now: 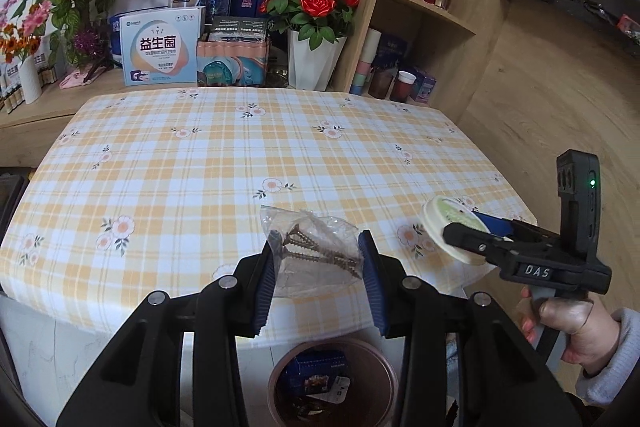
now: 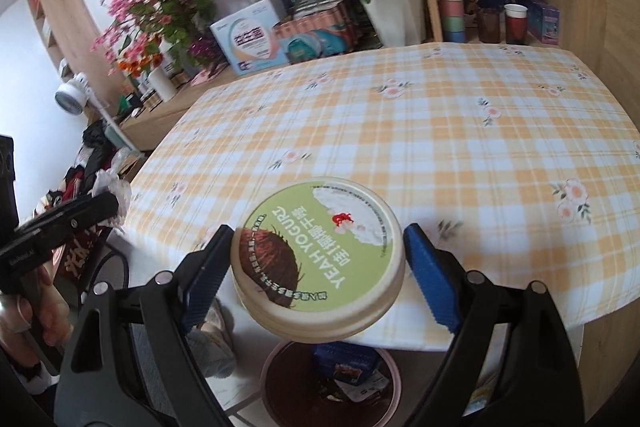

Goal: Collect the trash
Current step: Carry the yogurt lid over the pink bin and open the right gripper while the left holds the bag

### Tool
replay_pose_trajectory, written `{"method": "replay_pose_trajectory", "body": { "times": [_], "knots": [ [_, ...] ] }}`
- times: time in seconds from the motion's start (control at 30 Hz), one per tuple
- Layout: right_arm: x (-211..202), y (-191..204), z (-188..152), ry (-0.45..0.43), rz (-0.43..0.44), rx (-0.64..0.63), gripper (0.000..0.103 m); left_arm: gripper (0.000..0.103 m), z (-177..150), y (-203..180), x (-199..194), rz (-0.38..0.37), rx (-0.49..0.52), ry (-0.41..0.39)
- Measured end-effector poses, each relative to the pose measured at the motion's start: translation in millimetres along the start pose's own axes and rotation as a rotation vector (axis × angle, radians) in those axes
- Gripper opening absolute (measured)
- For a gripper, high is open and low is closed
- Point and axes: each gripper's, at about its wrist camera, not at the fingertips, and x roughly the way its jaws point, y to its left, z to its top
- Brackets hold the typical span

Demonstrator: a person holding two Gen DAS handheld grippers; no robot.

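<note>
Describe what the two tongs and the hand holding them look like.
Both tongs, left tongs and right tongs, are black plastic linkages with silver rivets and ribbed blue pads. The right one carries white "DAS" lettering and a green light. The right hand wears a grey sleeve.

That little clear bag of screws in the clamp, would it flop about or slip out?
The bag of screws looks thin and crinkly, so probably floppy. The screws likely weigh its bottom down. Pinched in the left gripper, smooth plastic might slip.
</note>
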Motion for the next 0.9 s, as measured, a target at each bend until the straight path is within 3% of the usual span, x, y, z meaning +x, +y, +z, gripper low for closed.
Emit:
{"method": "replay_pose_trajectory", "body": {
  "times": [0.43,0.9],
  "knots": [
    [-11,37,-60,0.047,0.002,-0.067,0.085,0.039,-43,4,-45,0.007,-0.073,-0.032],
    [0,40,-100,0.175,0.064,-0.046,0.09,0.039,-54,4,-45,0.004,-0.089,-0.009]
  ]
}}
